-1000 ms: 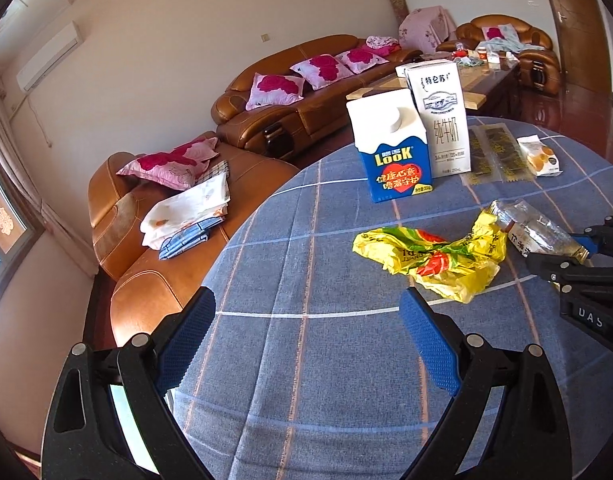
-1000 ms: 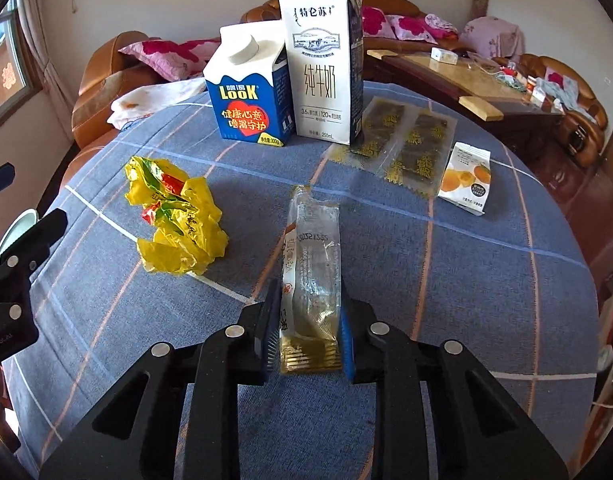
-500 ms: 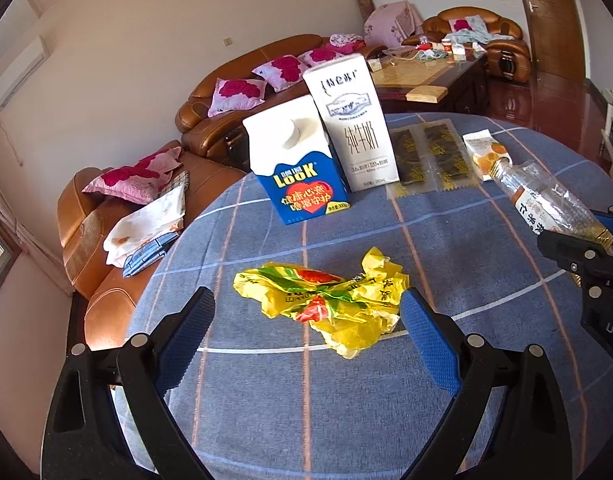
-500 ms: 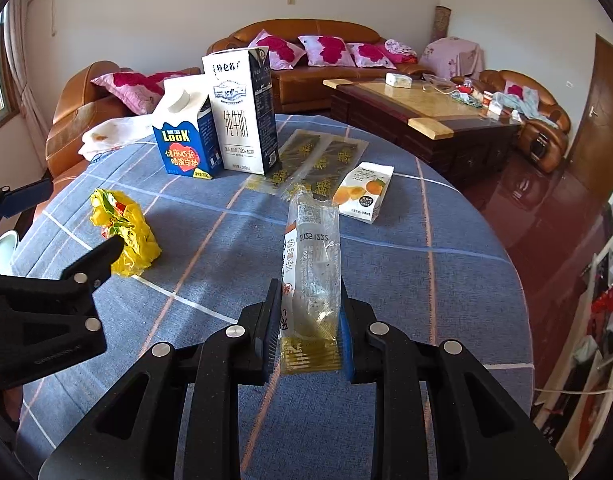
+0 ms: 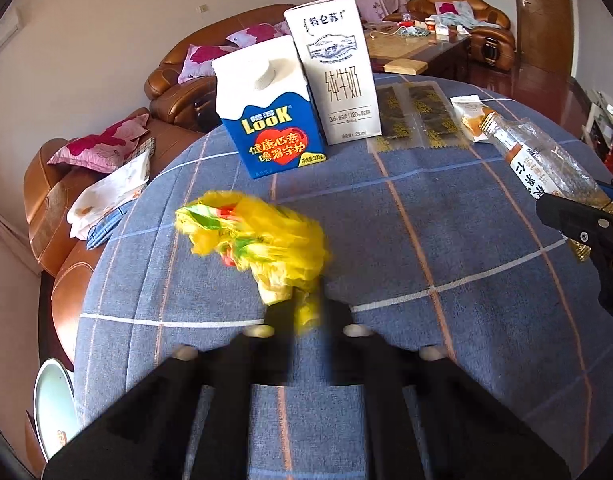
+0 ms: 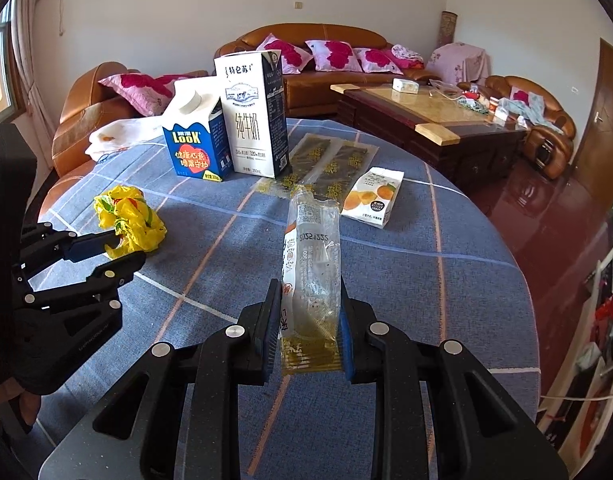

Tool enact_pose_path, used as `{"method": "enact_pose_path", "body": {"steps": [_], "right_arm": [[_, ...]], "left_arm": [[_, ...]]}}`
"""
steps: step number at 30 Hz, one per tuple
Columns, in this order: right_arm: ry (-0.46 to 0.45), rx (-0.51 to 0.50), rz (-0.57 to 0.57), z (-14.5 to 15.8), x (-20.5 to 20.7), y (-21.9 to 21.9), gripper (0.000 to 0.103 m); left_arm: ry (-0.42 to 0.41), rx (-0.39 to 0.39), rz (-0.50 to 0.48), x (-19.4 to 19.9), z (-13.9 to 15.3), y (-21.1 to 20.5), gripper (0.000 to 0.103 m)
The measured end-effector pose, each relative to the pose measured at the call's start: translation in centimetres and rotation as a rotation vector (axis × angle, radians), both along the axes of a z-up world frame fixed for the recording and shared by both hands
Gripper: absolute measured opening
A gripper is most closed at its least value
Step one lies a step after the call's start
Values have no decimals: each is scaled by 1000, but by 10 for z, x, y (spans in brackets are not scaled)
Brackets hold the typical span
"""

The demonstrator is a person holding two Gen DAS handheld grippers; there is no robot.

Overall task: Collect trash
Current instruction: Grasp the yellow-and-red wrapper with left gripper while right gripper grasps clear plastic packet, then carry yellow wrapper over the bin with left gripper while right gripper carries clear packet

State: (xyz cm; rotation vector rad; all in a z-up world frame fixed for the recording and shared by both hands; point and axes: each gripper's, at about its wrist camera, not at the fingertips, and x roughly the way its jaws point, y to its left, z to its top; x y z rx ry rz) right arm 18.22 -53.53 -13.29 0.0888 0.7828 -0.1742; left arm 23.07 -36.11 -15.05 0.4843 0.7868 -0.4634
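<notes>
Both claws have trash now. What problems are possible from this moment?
1. The left claw pinches only a small edge of the yellow wrapper; most of the crumpled wrapper hangs outside, so it may slip out when lifted.
2. The right claw holds the clear wrapper at its lower end; the long free part may sag or swing.
3. The two cartons stand close behind; a wide sweep might knock them.

Daylight from the window (image 6: 2,64) lit the room brightly. My left fingers (image 5: 282,316) and the yellow wrapper (image 5: 262,240) smeared with motion blur; the red floor (image 6: 546,216) glared, and edges bowed darkly.
</notes>
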Motion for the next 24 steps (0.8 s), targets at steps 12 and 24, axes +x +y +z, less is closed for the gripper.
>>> {"method": "enact_pose_path", "body": {"steps": [12,24], "right_arm": [[-46,19,57,10,4,43,26],[-104,32,178,19,20,108,26]], "left_arm": [[-71,-28,75,-10,32,71,4],[-175,-8,167,-28,55,138,4]]}}
